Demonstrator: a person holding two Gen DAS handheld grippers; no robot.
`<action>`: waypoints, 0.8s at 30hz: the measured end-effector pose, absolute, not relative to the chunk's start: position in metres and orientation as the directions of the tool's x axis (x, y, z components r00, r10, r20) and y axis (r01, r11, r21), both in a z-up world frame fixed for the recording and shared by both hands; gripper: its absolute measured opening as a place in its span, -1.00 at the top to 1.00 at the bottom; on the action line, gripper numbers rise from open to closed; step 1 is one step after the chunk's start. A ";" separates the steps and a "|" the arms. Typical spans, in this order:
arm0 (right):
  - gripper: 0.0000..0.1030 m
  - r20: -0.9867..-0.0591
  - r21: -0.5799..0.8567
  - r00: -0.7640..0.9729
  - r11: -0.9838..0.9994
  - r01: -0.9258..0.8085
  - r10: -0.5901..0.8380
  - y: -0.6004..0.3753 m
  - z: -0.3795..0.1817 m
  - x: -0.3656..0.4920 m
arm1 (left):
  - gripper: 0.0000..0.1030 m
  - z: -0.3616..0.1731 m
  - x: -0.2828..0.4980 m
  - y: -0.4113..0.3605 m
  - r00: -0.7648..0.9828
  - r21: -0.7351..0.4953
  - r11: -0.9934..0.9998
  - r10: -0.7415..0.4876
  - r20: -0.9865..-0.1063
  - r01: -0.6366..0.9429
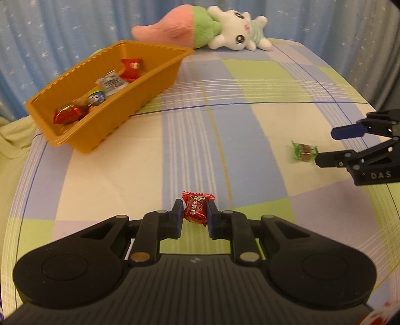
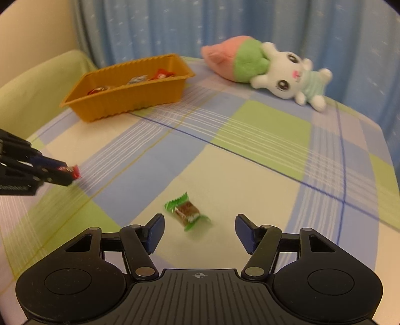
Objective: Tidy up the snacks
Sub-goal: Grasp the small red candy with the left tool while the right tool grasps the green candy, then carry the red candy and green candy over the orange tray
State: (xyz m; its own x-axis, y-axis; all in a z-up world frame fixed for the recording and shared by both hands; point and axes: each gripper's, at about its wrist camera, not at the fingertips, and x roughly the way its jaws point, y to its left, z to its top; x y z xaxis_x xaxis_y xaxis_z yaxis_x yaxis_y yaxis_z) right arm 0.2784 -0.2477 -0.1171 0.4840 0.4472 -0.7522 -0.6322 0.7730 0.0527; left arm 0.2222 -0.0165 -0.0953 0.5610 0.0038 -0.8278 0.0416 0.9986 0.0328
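My left gripper [image 1: 194,212] is shut on a red wrapped candy [image 1: 196,209], held over the checked bedspread; it shows at the left of the right wrist view [image 2: 71,172]. My right gripper [image 2: 200,227] is open, its fingers on either side of and just short of a green-wrapped candy [image 2: 187,212] lying on the bedspread. In the left wrist view that candy [image 1: 303,151] lies just off the right gripper's [image 1: 325,145] tips. An orange tray [image 1: 140,105] at the far left holds several wrapped snacks; it is also in the right wrist view [image 2: 140,97].
A plush rabbit with a pink and green carrot [image 2: 275,72] lies at the back of the bed, by a blue curtain [image 2: 225,22]. A green pillow or cushion [image 2: 37,82] sits left of the tray. The bed edge falls away on the right.
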 end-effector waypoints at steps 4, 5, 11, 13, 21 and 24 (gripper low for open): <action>-0.01 -0.765 0.036 0.449 0.728 -0.685 0.461 -0.238 -0.124 0.289 | 0.65 -0.094 0.215 -0.008 0.557 0.035 0.999 0.026 -0.830 0.006; 0.02 -0.769 0.034 0.440 0.717 -0.697 0.463 -0.235 -0.126 0.290 | 0.65 -0.094 0.213 -0.006 0.557 0.036 0.999 0.031 -0.830 -0.003; 0.26 -0.790 0.029 0.407 0.690 -0.723 0.459 -0.224 -0.134 0.296 | 0.65 -0.093 0.205 0.006 0.553 0.039 0.998 0.059 -0.831 -0.048; 0.39 -0.796 0.033 0.398 0.690 -0.724 0.456 -0.222 -0.135 0.296 | 0.65 -0.092 0.203 0.009 0.553 0.041 0.998 0.065 -0.831 -0.057; 0.59 -0.802 0.052 0.391 0.704 -0.708 0.452 -0.212 -0.132 0.292 | 0.65 -0.087 0.201 0.009 0.560 0.041 0.997 0.066 -0.826 -0.058; 0.60 -0.807 0.055 0.384 0.705 -0.707 0.448 -0.210 -0.131 0.290 | 0.65 -0.084 0.200 0.009 0.567 0.039 0.998 0.062 -0.821 -0.053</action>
State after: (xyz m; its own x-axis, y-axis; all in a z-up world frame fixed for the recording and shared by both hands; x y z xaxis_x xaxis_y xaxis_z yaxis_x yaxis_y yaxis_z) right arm 0.2897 -0.2103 -0.1312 0.3843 0.4484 -0.8070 -0.7067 0.7054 0.0553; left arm 0.2000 0.0091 -0.0844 0.5672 0.0618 -0.8212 -0.0530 0.9979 0.0386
